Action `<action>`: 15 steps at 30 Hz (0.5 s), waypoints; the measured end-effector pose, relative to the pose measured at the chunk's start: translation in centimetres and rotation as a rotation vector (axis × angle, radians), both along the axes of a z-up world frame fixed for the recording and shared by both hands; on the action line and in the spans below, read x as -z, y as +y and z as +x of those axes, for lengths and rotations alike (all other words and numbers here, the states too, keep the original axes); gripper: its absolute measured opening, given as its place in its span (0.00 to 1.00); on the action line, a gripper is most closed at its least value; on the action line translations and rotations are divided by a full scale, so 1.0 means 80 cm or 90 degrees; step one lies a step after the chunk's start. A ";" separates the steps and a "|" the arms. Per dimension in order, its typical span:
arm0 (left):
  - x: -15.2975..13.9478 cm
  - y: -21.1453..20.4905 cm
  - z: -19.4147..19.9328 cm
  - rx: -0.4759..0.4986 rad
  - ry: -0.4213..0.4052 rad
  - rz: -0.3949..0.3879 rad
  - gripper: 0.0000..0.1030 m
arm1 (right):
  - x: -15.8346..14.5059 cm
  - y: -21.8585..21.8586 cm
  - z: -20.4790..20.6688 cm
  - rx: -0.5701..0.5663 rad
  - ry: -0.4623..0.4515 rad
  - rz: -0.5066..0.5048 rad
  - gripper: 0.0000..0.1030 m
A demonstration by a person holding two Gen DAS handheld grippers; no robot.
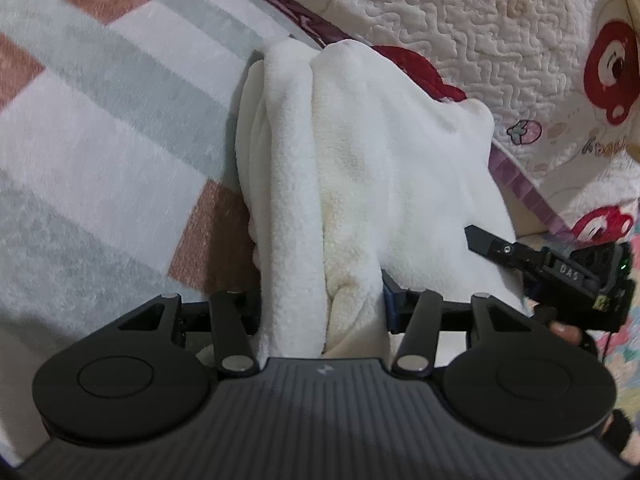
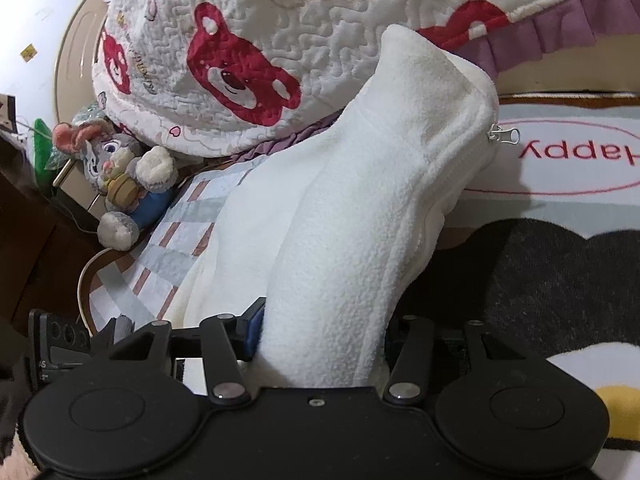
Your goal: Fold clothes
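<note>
- Left gripper (image 1: 322, 312): closed narrow on a thick bunch of the white fleece garment (image 1: 344, 168), with cloth filling the whole gap between the jaws.
- From this grip, folds of fleece running up toward 12 o'clock in the left wrist view, hanging over the checked blanket (image 1: 100, 120) at 9 to 10 o'clock.
- Behind the garment, from 12 to 2 o'clock, a quilted cover (image 1: 500, 40) with red bear prints and a purple frill along its edge.
- At 3 o'clock in the same view, touching the edge of the fleece, the right gripper (image 1: 480, 240) seen from the side; fingertips (image 1: 566, 332) of a hand just under it.
- Right gripper (image 2: 322, 332): also clamped on the white fleece garment (image 2: 360, 220), jaws pressed narrow on a fat roll of cloth.
- In the right wrist view, garment rising from the jaws toward 1 o'clock, collar end on top, metal zipper pull (image 2: 504, 135) hanging at its right edge near 2 o'clock.
- At 9 o'clock, a plush rabbit toy (image 2: 120, 184) lying beside the checked blanket (image 2: 176, 240), apart from the garment.
- From 10 to 12 o'clock, the bear-print quilted cover (image 2: 240, 60), behind the collar.
- At 3 o'clock, a rug (image 2: 580, 160) with red letters, seen upside down; a dark patch of it at 4 o'clock, below the garment.
</note>
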State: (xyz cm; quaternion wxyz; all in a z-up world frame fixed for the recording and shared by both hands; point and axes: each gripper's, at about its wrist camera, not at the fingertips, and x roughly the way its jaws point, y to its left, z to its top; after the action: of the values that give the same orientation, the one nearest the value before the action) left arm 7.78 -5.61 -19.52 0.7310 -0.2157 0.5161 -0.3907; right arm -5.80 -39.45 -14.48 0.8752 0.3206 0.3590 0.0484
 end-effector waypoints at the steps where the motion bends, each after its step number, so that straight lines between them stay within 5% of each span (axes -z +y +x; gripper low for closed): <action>1: 0.003 0.002 0.002 -0.002 0.012 -0.007 0.53 | 0.002 -0.001 0.001 0.000 0.003 0.004 0.57; 5: 0.001 -0.004 0.003 0.014 0.014 -0.001 0.57 | 0.012 -0.010 0.005 -0.010 0.016 0.026 0.65; 7: -0.010 -0.010 -0.001 0.020 -0.020 0.015 0.47 | 0.000 -0.010 0.004 -0.016 0.005 0.029 0.65; 11: -0.031 -0.018 -0.008 0.012 -0.060 0.053 0.41 | -0.023 -0.009 0.000 -0.030 -0.018 0.033 0.53; 15: -0.053 -0.011 -0.007 0.002 -0.069 0.015 0.41 | -0.047 -0.008 -0.003 -0.044 -0.041 0.038 0.52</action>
State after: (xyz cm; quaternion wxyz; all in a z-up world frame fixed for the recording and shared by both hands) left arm 7.23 -6.50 -15.25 0.7601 -0.1846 0.4805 -0.3967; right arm -6.07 -40.12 -10.72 0.8742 0.3320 0.3401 0.0995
